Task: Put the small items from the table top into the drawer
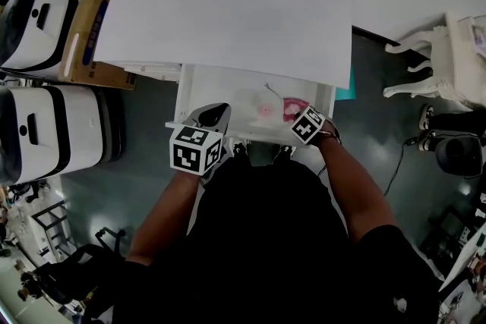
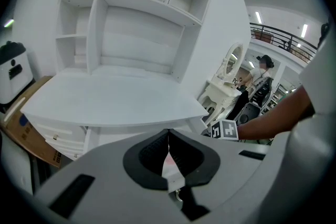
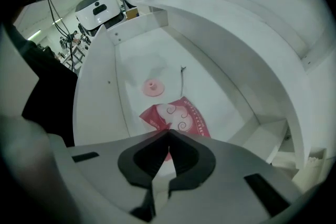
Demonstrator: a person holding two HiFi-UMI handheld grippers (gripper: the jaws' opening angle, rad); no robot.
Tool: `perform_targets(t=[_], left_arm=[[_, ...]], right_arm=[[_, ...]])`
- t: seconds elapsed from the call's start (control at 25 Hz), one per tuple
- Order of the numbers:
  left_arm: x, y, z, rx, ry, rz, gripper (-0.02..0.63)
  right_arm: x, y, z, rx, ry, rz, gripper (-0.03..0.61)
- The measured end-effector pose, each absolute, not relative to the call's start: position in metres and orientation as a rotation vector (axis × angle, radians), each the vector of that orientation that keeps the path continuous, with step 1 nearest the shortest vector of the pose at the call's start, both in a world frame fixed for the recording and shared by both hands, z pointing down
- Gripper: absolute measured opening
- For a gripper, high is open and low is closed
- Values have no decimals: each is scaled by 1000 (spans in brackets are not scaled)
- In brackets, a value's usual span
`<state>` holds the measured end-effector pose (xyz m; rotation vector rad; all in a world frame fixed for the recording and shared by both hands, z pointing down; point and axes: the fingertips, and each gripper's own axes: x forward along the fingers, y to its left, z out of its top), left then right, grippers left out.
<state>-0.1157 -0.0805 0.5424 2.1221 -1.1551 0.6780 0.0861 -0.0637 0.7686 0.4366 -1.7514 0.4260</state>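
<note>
While both grippers hang at the front of the open drawer [image 1: 220,91], the contents read as follows.

Left gripper [image 2: 168,132]: jaws closed, tips meeting, nothing between them. Beyond the jaws stands the white desk [image 2: 105,98], its top bare, with a white shelf unit [image 2: 142,8] rising behind it. The right gripper's marker cube [image 2: 226,129] shows to the right of the jaws.

Right gripper [image 3: 168,135]: jaws closed tip to tip, nothing between them, pointing down into the drawer.

Red packet [image 3: 178,115]: flat on the drawer floor, just beyond the right jaw tips, white swirl print facing up.

Pink disc [image 3: 152,87]: round, small, on the drawer floor past the packet and a little left of the jaw line, apart from the packet.

Thin dark item [image 3: 182,76]: slender, lying on the drawer floor further ahead of the right jaws, beside the disc but not touching it; what it is cannot be told.

Cardboard box [image 1: 95,34]: on the floor, left of the left jaws, against the desk's side.

Two white-and-black machines [image 1: 42,129]: further left of the box.
</note>
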Motion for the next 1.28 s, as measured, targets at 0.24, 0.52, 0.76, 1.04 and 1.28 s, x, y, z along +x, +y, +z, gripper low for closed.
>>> perform_targets(t=[0.24,0.52,0.76,1.04,1.28], left_arm=[[-119,-79,544,2109,-1161,678,11],[-117,-82,544,2122,-1145,678,11],[-111,-87,545,2149,-1109,674,11],[-97,-95,543,2207,-1042,664,11],[-86,-94,536,2285,-954,664,11]], right_arm=[[87,-52,785,378,-1708,458,29],[87,-46,786,385,-1726,553,32],[87,-49,774,429,-1743,578,34],[84,-60,732,570,-1818,618,34],[73,-74,660,863,-1999,646,34]])
